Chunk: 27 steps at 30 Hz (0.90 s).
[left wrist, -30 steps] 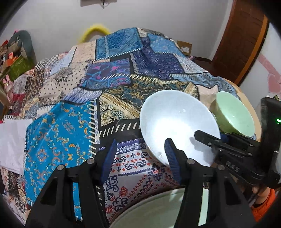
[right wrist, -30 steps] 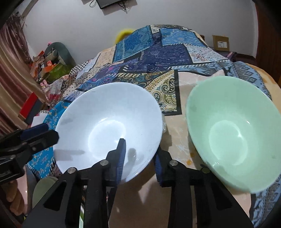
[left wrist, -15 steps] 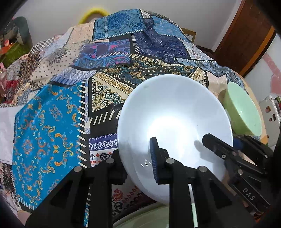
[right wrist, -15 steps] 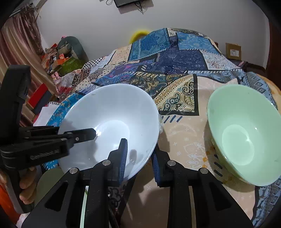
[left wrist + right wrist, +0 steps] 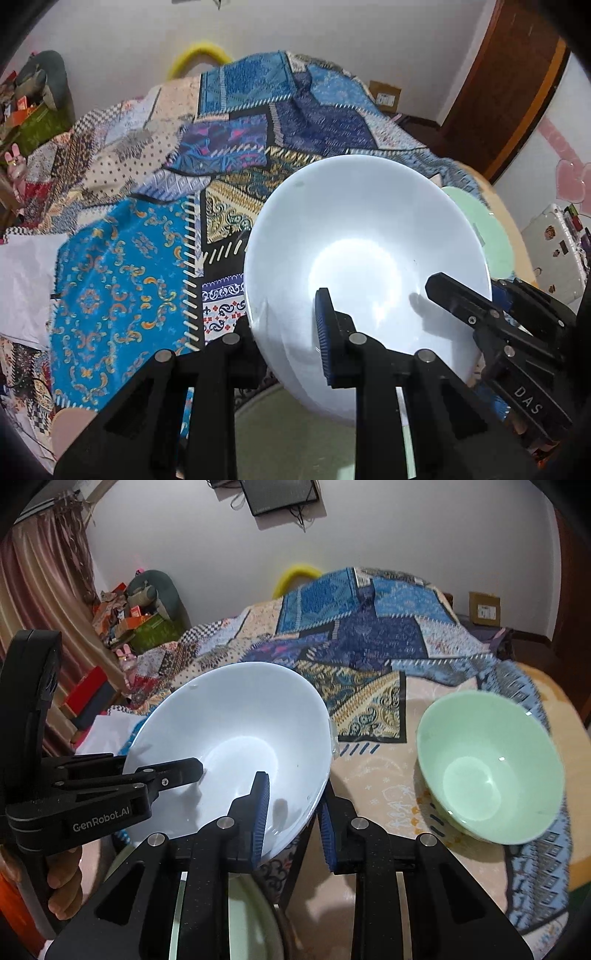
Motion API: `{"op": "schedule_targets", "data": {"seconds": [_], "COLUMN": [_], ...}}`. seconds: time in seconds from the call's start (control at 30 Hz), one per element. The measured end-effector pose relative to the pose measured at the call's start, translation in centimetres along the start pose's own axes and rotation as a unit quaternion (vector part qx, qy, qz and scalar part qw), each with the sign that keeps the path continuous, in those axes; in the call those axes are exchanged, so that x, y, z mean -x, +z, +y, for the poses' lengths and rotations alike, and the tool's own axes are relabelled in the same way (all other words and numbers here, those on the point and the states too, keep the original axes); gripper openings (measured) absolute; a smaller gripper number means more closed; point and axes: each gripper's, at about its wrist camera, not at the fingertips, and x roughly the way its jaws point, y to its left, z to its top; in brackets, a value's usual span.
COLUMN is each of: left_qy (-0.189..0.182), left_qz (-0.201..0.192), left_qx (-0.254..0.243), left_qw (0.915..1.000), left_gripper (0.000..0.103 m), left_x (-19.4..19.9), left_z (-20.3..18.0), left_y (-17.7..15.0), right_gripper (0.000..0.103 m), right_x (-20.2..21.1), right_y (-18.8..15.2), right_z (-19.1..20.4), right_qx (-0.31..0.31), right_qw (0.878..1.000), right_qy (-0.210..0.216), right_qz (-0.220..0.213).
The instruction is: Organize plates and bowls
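A: Left claw (image 5: pixel 288 325) clamped on the white bowl (image 5: pixel 365 258) rim, right claw (image 5: pixel 291 808) pinching the near-right rim, bowl tilted above the quilt?

B: Yep. Level it, keep both tight, nest into the green bowl (image 5: pixel 487 768) far right.

Soft indoor light, glare in the white bowl (image 5: pixel 354 266), fisheye-darkened corners.

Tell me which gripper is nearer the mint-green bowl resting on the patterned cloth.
Right. The right gripper clamps the white bowl's rim on the side facing the mint-green bowl; the left gripper grips the opposite rim, farther away.
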Motion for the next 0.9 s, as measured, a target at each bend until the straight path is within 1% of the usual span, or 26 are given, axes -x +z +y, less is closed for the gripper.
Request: {"op": "schedule_targets", "data": {"seconds": [0.23,0.4,0.57,0.9], "left_qy": [-0.006,-0.004,0.000,0.008], "left_qz": [-0.026,-0.042,-0.050,-0.054], "left_qx": [-0.004,-0.007,-0.004,0.014], "left_qw": [0.9996,0.9991,0.9988,0.9984], "left_gripper": [0.022,0.022,0.022,0.022], "left_x": [4.4,7.3,9.5,12.1], "left_z": [-0.6,-0.6,0.0,2.1], "left_y": [-0.9,-2.1,-3.5,-6.6], "right_gripper": [0.023,0.023,0.023,0.023], "right_x": [3.5,5.3,6.1,6.4], "right_y": [0.3,0.0,-0.6,-2.2], "right_z": [1.8,2.9,4.0,6.9], "right_qx": [0.012,0.020,0.025,0.033], "right_qw": [1.000,0.999,0.999,0.998], "right_qy": [-0.004,-0.001,0.005,0.024], "right_qz": [-0.028,-0.040,-0.043,-0.038]}}
